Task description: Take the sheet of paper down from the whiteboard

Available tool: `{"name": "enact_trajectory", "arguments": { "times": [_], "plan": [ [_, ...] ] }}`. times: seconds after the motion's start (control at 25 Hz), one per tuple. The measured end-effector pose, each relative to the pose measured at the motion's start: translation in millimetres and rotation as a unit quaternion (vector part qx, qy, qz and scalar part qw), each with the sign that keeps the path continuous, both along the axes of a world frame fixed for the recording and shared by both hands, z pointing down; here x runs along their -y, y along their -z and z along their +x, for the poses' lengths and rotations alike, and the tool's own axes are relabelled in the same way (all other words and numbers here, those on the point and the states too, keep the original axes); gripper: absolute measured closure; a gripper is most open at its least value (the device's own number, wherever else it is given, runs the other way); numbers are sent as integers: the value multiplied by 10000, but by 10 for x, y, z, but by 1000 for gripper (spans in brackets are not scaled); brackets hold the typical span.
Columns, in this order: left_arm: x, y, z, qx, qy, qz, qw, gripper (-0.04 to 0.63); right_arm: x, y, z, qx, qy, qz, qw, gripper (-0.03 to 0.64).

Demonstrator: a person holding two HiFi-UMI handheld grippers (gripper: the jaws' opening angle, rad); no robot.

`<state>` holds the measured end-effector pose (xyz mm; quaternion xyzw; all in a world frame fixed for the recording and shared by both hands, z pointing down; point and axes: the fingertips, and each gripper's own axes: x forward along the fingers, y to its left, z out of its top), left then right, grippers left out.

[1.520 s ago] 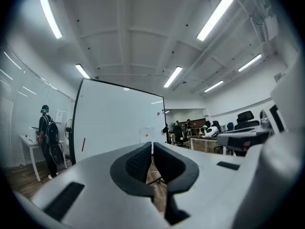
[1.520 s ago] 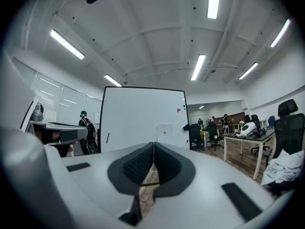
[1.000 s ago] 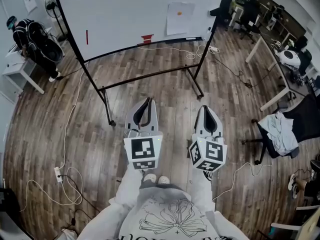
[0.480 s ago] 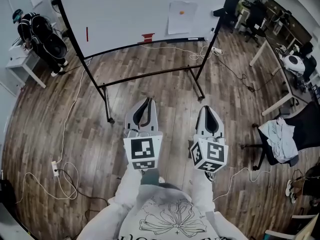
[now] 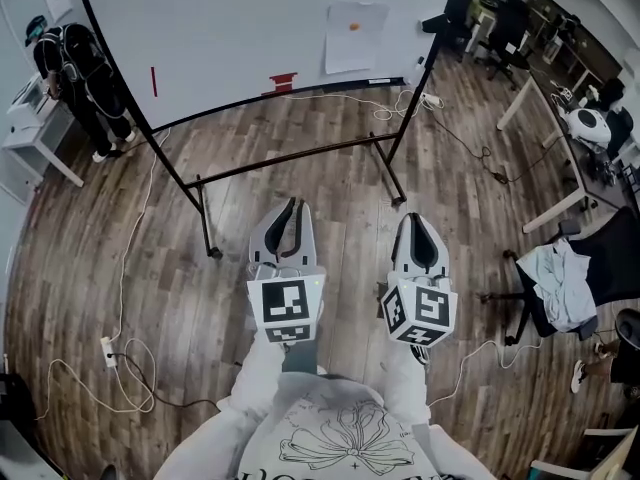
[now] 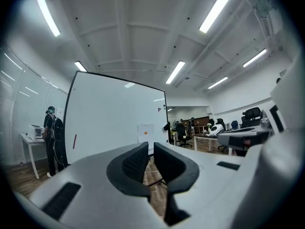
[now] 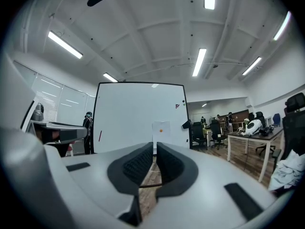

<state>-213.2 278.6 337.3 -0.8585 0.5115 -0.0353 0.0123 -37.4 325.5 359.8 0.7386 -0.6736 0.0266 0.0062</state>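
The sheet of paper (image 5: 354,38) hangs on the whiteboard (image 5: 220,28) toward its right side, held by an orange dot near its top. It also shows far ahead as the paper (image 6: 145,133) in the left gripper view and the paper (image 7: 161,130) in the right gripper view. My left gripper (image 5: 291,208) and right gripper (image 5: 416,220) are held side by side in front of the person's chest, pointing level at the board, well short of it. Both are shut with nothing between the jaws, as seen at the left gripper (image 6: 150,148) and right gripper (image 7: 155,148).
The whiteboard's black stand (image 5: 300,153) has feet reaching onto the wood floor. Cables and a power strip (image 5: 105,347) lie at the left. A person (image 5: 75,58) stands by a white table far left. Desks (image 5: 540,128) and a chair draped with cloth (image 5: 555,273) fill the right.
The whiteboard and its stand have drifted left and slightly nearer in the head view as the person steps forward. Both grippers stay shut and keep their pose.
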Motion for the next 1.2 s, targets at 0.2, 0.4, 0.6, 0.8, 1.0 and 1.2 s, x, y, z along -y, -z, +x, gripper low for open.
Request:
{"name": "enact_trajectory", "arguments": {
  "times": [0.2, 0.4, 0.6, 0.8, 1.0, 1.2],
  "plan": [
    [655, 21, 208, -24, -99, 17, 9999, 580, 615, 34, 167, -50, -70, 5, 10000, 606],
    [1370, 148, 404, -84, -258, 87, 9996, 540, 1329, 149, 284, -39, -63, 58, 10000, 574],
    [2008, 186, 539, -100, -338, 147, 9993, 531, 1957, 170, 415, -43, -117, 105, 9999, 564],
    [2497, 134, 642, -34, -358, 103, 9993, 522, 2454, 95, 508, -15, -99, 24, 9999, 558],
    [2900, 30, 772, -7, -332, -26, 9994, 515, 2873, -9, 619, -11, -31, -114, 9999, 552],
    [3286, -72, 927, 2, -229, -110, 9997, 514, 3294, -121, 785, -11, 80, -209, 9997, 549]
  ]
}}
